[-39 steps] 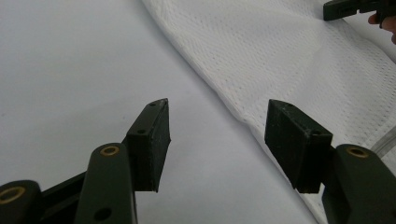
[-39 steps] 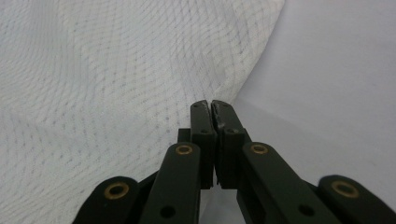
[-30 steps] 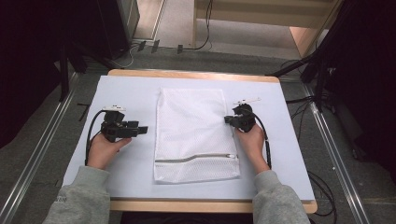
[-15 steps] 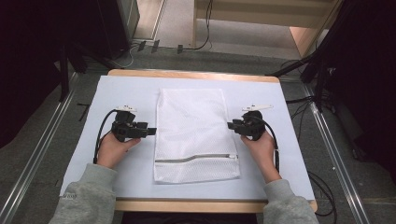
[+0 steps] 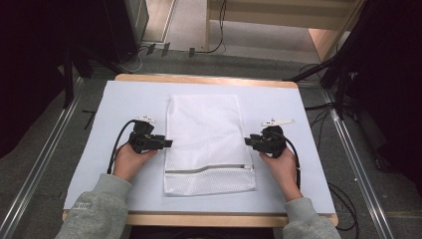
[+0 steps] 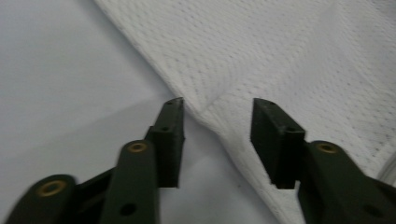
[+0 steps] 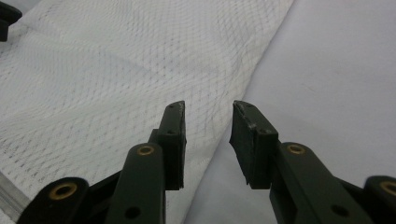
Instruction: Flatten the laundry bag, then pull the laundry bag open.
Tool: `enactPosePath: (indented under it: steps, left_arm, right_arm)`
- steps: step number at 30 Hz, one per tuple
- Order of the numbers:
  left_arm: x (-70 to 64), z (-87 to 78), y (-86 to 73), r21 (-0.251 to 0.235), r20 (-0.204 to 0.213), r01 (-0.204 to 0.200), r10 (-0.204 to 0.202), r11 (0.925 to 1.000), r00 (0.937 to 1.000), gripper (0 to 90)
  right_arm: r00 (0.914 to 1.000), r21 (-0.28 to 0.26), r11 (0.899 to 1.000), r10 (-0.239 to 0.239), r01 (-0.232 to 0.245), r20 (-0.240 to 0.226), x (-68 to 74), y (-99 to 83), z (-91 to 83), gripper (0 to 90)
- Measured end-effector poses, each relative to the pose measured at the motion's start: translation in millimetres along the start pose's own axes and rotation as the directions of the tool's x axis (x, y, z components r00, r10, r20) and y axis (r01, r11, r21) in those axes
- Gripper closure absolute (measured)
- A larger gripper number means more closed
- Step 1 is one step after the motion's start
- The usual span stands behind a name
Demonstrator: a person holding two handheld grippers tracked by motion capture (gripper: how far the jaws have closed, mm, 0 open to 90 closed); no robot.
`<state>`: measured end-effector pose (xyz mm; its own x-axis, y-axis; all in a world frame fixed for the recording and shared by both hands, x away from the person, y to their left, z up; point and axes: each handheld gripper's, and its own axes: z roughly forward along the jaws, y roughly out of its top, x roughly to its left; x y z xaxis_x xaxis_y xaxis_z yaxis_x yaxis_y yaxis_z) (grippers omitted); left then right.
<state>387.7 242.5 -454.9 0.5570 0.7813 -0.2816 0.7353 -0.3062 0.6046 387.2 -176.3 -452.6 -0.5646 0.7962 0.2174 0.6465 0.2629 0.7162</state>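
While both arms rested low on the bench (image 5: pixel 298 99), I found the white mesh bag (image 5: pixel 206 139) lying flat in the middle of its pale, smooth cover sheet, a long rectangle with its short ends toward and away from me. A grey zipper (image 5: pixel 209 168) ran across the bag near its closer end, with a slight kink along its line. The bench showed a light wooden edge around the sheet.

My left hand-held gripper (image 5: pixel 166 143) sat at the bag's left edge, pointing inward. In the left gripper view, the left hand-held gripper (image 6: pixel 217 109) had its two flat black jaws well apart, straddling the bag's hemmed edge (image 6: pixel 219 116), and they held nothing. The fabric there was a fine, dimpled knit mesh, soft and slightly puckered where the edge folded.

My right hand-held gripper (image 5: pixel 249 141) sat at the bag's right edge, also pointing inward. In the right gripper view, the right hand-held gripper (image 7: pixel 208 112) stood with a moderate gap between its jaws, the bag's edge (image 7: pixel 233 102) running between them, nothing clamped. From that side the mesh (image 7: pixel 116 70) showed a diamond net pattern over a finer white layer.

Each gripper's black cable (image 5: pixel 117 144) curved back beside my hand.
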Motion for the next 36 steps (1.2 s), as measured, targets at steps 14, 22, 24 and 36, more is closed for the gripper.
enactPosePath:
  steps: [14, 22, 24, 36]
  left_arm:
    - [1.3, 3.1, 3.0, 0.024, 0.011, 0.012, -0.012, 0.9996, 0.9999, 90.0]
    - [20.9, -13.2, 2.7, -0.004, -0.037, 0.044, -0.044, 0.999, 0.9983, 90.0]
    - [26.4, -16.0, 2.2, -0.015, -0.04, 0.06, -0.06, 0.9981, 0.9974, 90.0]
    - [24.0, -25.1, 0.6, -0.008, 0.033, 0.04, -0.04, 0.9992, 0.9987, 66.7]
  right_arm:
    - [1.0, 0.012, 1.0, -0.009, 0.009, -0.004, 2.4, -0.6, 5.5, 68.4]
    - [0.9997, 0.018, 1.0, -0.021, 0.021, -0.009, 6.0, -0.8, 6.8, 68.8]
    - [0.9998, 0.017, 1.0, -0.018, 0.019, -0.012, 7.4, -1.0, 6.5, 68.8]
    - [0.999, 0.011, 1.0, -0.019, 0.02, -0.041, 16.3, -5.7, -0.5, 69.7]
